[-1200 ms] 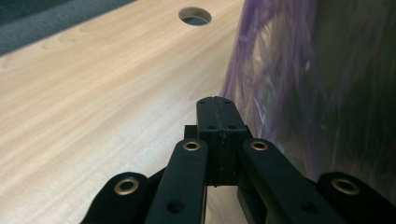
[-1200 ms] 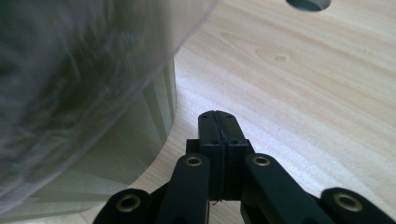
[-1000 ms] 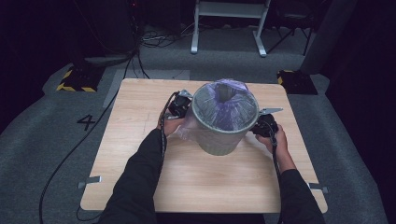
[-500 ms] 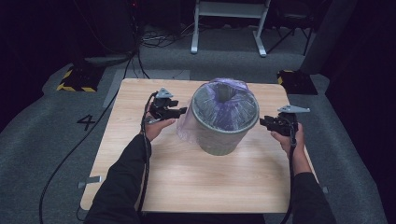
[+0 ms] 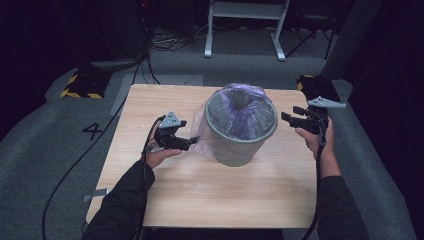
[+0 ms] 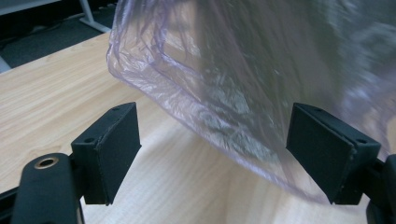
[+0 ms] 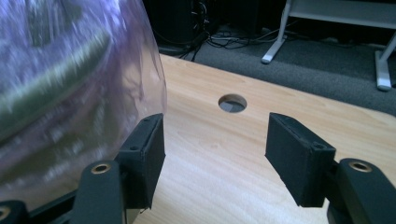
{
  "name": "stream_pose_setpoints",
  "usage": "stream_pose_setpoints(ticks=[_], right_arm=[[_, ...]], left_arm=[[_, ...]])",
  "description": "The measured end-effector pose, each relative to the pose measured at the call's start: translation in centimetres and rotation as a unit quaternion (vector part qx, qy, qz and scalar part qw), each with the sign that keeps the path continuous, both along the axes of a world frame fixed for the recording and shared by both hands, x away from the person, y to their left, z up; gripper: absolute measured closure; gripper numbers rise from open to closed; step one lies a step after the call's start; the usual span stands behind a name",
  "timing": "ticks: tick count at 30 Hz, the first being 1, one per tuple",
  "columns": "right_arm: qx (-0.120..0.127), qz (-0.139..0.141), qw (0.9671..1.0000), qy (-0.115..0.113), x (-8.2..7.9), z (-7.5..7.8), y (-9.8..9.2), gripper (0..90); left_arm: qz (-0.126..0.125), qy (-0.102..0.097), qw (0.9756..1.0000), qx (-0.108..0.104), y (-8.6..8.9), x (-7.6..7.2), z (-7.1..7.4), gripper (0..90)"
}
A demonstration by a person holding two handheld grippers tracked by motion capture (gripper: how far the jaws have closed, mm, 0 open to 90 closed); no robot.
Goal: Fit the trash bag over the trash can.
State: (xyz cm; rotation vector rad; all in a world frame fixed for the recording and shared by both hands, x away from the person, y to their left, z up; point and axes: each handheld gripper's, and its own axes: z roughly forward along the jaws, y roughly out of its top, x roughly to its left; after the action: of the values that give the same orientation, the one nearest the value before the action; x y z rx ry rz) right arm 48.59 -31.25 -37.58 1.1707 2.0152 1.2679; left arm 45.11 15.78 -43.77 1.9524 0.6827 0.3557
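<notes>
Currently | left hand-held gripper (image 5: pixel 192 143): jaws apart, just been opening, translucent purple plastic liner (image 6: pixel 224 88) between, unclamped | grey round bin (image 5: pixel 241 131) beside | right hand-held gripper (image 5: pixel 286 116): apart, empty, farther off.

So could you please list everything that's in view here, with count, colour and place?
bin: one, grey, centre of the table
bag: one, clear purple plastic, lining the bin and draped over its rim
table: one, light wood, a round hole near its far edge
frame legs: white, on the floor beyond the table
striped blocks: black and yellow, by the table's far corners
floor mark: a black 4, left of the table
left gripper: black, open, beside the bag
right gripper: black, open, right of the bin
</notes>
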Motion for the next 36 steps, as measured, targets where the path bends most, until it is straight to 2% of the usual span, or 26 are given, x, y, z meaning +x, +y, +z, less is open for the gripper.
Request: stream_pose_setpoints(ticks=[3, 6, 8, 12, 13, 16, 22, 25, 29, 30, 33, 36], right_arm=[[-0.001, 0.0, 1.0, -0.005, 0.4, 0.8, 0.3, 37.0], [0.006, 0.005, 0.9999, -0.015, 0.6, 1.7, 0.6, 38.0], [0.012, 0.011, 0.9996, -0.023, 0.8, 2.4, 0.9, 38.1], [0.009, 0.02, 0.9993, -0.029, 1.1, 3.5, 1.8, 37.8], [0.007, 0.023, 0.9992, -0.031, 1.1, 3.8, 2.1, 37.8], [-0.001, 0.032, 0.9989, -0.033, 1.5, 4.2, 2.9, 37.8], [-0.007, 0.05, 0.9984, -0.028, 2.5, 4.7, 4.5, 40.6], [-0.03, 0.058, 0.9975, -0.027, 2.9, 4.8, 5.3, 45.5], [-0.03, 0.067, 0.9969, -0.029, 3.2, 5.0, 6.1, 47.9], [-0.033, 0.071, 0.9966, -0.027, 3.3, 5.0, 6.3, 47.8], [-0.041, 0.074, 0.9961, -0.025, 3.6, 5.3, 6.7, 47.3], [-0.041, 0.075, 0.9961, -0.026, 3.8, 5.7, 6.8, 49.3]], left_arm=[[-0.005, -0.005, 0.9999, 0.008, 0.1, -0.8, 0.0, 17.1], [0.001, -0.01, 0.9999, 0.01, 0.6, -1.3, 0.0, 17.2], [0.008, -0.011, 0.9997, 0.019, 1.0, -1.5, -0.2, 17.3], [0.006, 0.009, 0.9998, 0.017, 1.7, -1.7, -0.7, 17.3], [0.006, -0.001, 0.9998, 0.021, 1.7, -1.9, -0.7, 17.4], [-0.007, -0.003, 0.9998, 0.02, 1.6, -2.4, -0.7, 18.5], [-0.043, -0.005, 0.9989, 0.018, 0.0, -3.6, -0.6, 18.4], [-0.067, -0.01, 0.9974, 0.024, -1.3, -4.3, -0.8, 18.5], [-0.091, -0.011, 0.9953, 0.031, -3.0, -4.7, -1.1, 19.3], [-0.099, -0.012, 0.9945, 0.033, -3.4, -4.8, -1.2, 22.4], [-0.1, -0.011, 0.9942, 0.038, -4.2, -4.7, -1.5, 23.9], [-0.091, -0.013, 0.995, 0.039, -4.4, -4.6, -1.8, 30.4]])
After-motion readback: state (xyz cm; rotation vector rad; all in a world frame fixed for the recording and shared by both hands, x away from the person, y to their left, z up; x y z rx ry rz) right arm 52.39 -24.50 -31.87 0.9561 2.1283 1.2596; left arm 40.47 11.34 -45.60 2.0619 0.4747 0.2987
